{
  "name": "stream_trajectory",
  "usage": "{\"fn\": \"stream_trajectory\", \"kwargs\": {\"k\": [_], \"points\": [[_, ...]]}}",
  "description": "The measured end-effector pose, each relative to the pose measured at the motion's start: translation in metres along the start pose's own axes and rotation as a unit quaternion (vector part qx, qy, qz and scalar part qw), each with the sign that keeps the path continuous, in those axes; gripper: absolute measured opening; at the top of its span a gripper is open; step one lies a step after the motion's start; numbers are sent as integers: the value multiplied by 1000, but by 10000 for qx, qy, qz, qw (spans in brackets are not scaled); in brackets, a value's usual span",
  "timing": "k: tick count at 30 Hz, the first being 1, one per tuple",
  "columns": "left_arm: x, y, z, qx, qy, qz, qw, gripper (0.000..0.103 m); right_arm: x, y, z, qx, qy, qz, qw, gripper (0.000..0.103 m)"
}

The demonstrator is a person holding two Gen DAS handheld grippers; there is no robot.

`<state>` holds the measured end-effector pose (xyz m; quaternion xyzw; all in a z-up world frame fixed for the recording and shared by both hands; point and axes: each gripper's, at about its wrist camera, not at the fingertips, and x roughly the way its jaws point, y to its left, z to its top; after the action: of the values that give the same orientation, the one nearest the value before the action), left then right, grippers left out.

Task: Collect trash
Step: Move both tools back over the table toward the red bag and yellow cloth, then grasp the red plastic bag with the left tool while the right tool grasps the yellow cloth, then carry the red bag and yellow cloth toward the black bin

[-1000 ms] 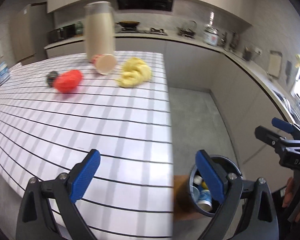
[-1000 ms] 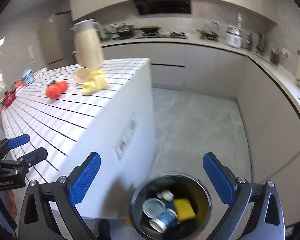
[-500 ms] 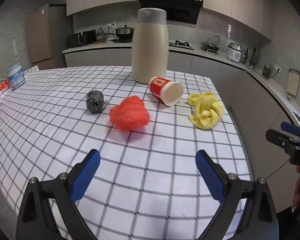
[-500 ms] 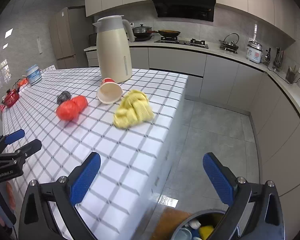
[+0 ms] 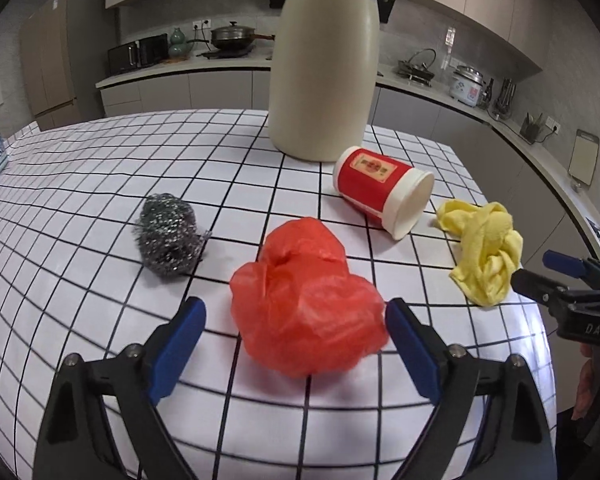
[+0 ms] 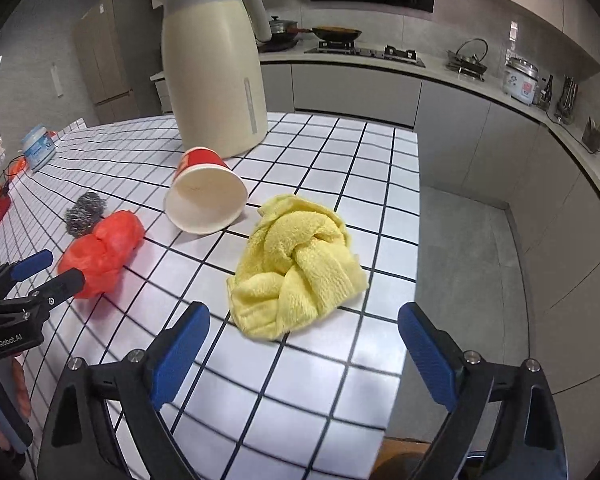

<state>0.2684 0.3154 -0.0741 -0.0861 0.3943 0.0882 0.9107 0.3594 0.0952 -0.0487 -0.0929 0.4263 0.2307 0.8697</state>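
Your left tongs (image 5: 296, 340) are hanging over the checked table (image 5: 100, 184) with jaws wide but just narrowing, the crumpled red bag (image 5: 306, 306) lying between the pads, untouched. Your right tongs (image 6: 304, 352) are likewise gaping, just closing a little, with the bunched yellow cloth (image 6: 296, 268) just ahead of them. The paper cup (image 5: 382, 192) is lying on its side in front of the jug (image 5: 324, 60), its long axis running toward the table's right edge, its mouth facing the cloth.

A crumpled red plastic bag (image 5: 306, 312) is lying beside a steel scourer (image 5: 168, 236); a red paper cup (image 5: 382, 192) is lying tipped over near a knotted yellow cloth (image 6: 298, 270).
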Motion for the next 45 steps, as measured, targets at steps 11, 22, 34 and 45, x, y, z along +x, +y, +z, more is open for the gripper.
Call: {"fn": "stream_trajectory", "kwargs": {"k": [11,22,34,45], "points": [[25,1,3,93,284,-281,9992,75,55,-5,8,159,384,11,9991,84],[9,-1,6,100,81,-576,9983,34,44,-4,10,133,131,175,9997,32],[-33,-22,1,208,-148,-731,9970,34,-13,-4,0,232,-300,453,9983,31],[-67,-76,-18,482,-238,-985,9937,34,-88,-27,-35,315,-643,463,9964,31]]}}
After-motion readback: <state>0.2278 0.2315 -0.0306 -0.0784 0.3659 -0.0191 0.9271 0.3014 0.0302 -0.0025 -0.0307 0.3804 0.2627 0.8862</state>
